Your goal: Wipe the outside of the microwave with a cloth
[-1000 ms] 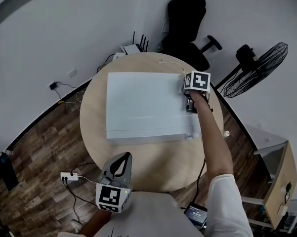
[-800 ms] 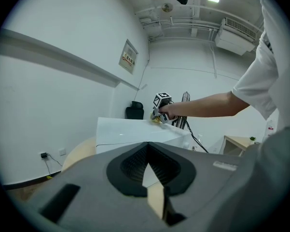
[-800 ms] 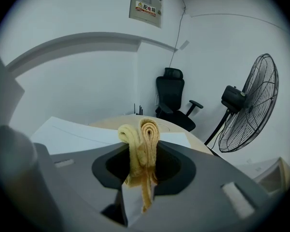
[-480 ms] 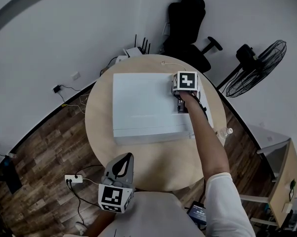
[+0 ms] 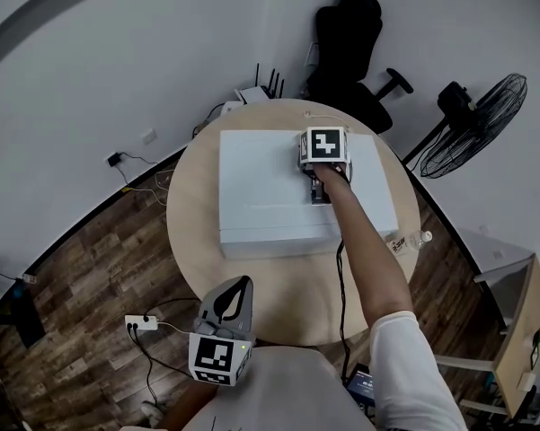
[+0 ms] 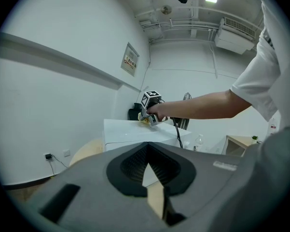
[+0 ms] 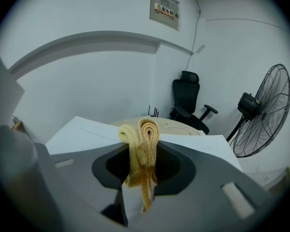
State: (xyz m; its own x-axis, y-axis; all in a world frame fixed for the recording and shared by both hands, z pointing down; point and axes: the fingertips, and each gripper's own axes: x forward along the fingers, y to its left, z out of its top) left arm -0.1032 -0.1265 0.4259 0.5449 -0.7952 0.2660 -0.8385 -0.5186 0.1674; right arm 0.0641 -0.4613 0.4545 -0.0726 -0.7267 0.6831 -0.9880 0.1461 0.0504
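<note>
Head view: a white microwave (image 5: 261,187) sits on a round wooden bench (image 5: 287,294), its flat top facing up. The person's right arm reaches out over it, and the right hand-held gripper (image 5: 322,155) is over the far right part of that top, marker cube uppermost. In the right gripper view its jaws are clamped on a folded yellow cloth (image 7: 142,144), which sticks up between them in two rolled folds, with a thin tail hanging below. From the left gripper view the cloth looks to be down against the microwave's top under the gripper. The left hand-held gripper (image 5: 241,284) is held low, near the person's body, at the bench's near edge. Its jaws are closed together with nothing between them, pointing toward the microwave. A black office chair (image 5: 346,43) and a standing fan (image 5: 481,119) are behind the bench, and a small bottle (image 5: 411,239) lies at its right edge.
</note>
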